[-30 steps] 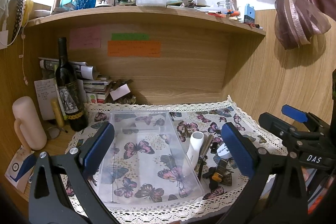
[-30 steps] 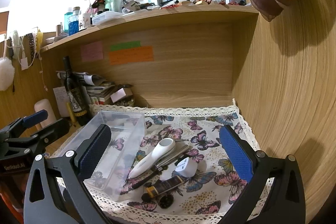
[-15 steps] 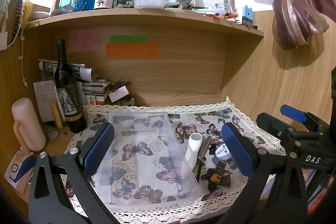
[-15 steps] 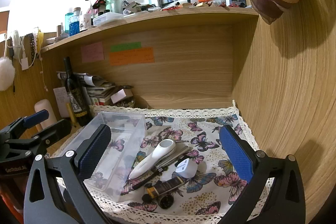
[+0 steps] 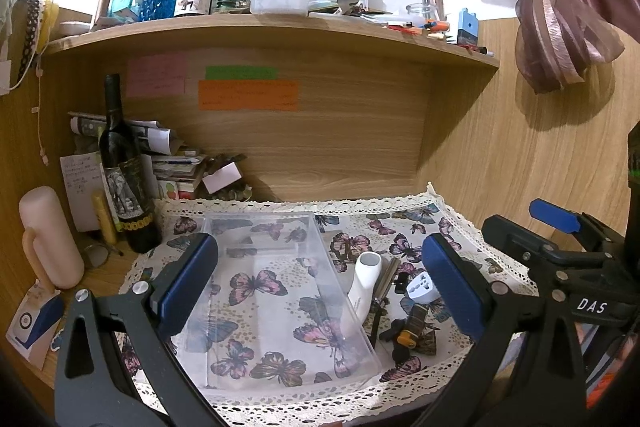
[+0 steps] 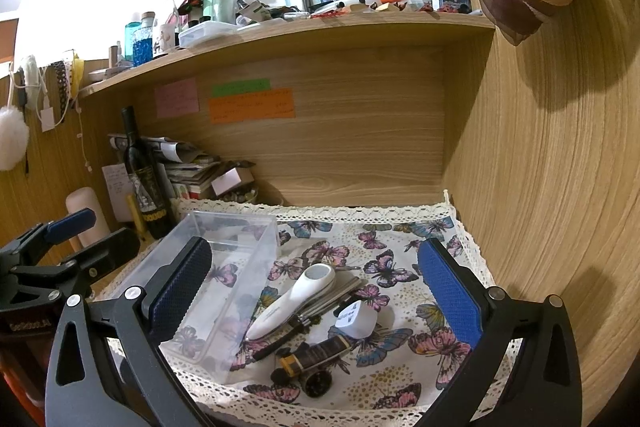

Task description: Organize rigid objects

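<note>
An empty clear plastic box (image 5: pixel 280 339) (image 6: pixel 256 239) lies on a butterfly-print cloth (image 6: pixel 400 227). To its right lie a white handheld device (image 5: pixel 362 287) (image 6: pixel 296 301), a white plug adapter (image 5: pixel 420 285) (image 6: pixel 356 319), metal tools (image 6: pixel 340 293), a dark tube (image 6: pixel 320 353) and a black cap (image 6: pixel 316 383). My left gripper (image 5: pixel 320 283) is open and empty, above the box. My right gripper (image 6: pixel 316 287) is open and empty, above the loose items.
A wine bottle (image 5: pixel 124 171), a pink cylinder (image 5: pixel 50 239) and stacked papers (image 5: pixel 176 167) stand at the left. An overhead shelf (image 5: pixel 260 31) carries several bottles and jars. Wooden walls close the back and right. A curtain (image 5: pixel 560 15) hangs at the upper right.
Both grippers have risen and drawn back slightly, so the box and items sit a bit lower in view. Nothing on the cloth has moved.
</note>
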{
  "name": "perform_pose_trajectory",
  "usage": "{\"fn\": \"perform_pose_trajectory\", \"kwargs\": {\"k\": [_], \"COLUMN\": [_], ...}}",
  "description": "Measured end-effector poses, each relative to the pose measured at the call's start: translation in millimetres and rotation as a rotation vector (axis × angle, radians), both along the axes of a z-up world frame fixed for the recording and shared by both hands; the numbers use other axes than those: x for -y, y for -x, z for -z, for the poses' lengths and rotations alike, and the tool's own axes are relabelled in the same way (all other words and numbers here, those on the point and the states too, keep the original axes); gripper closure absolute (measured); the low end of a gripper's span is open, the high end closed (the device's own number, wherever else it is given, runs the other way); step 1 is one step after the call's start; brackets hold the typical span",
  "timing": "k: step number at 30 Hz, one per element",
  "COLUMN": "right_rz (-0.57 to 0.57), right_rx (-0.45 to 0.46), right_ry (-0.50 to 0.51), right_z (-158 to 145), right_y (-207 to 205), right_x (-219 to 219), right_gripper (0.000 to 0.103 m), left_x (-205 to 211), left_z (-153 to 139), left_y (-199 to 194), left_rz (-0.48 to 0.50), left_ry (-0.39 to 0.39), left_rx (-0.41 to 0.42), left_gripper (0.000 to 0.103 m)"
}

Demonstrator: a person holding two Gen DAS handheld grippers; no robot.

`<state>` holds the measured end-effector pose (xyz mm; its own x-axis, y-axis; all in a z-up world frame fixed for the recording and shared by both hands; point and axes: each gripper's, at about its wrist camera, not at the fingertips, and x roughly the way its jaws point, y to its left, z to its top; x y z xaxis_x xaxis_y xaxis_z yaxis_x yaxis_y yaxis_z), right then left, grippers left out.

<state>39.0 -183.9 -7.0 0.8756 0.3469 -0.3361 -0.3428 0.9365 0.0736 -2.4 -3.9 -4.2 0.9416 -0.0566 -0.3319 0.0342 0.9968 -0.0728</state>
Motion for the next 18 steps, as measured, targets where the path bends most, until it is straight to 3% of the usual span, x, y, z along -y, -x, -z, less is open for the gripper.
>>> {"fn": "perform_pose_trajectory", "kwargs": {"k": [18], "right_rz": [-0.009], "right_rx": [-0.002], "right_ry": [0.012], "right_z": [3], "right_y": [-6], "right_x": [-6], "right_gripper": [0.0], "left_x": [-12], "left_z": [4], "left_y": [-9], "left_rz": [0.001], "left_ry": [0.036], "left_rx": [-0.036], "left_gripper": [0.0]}}
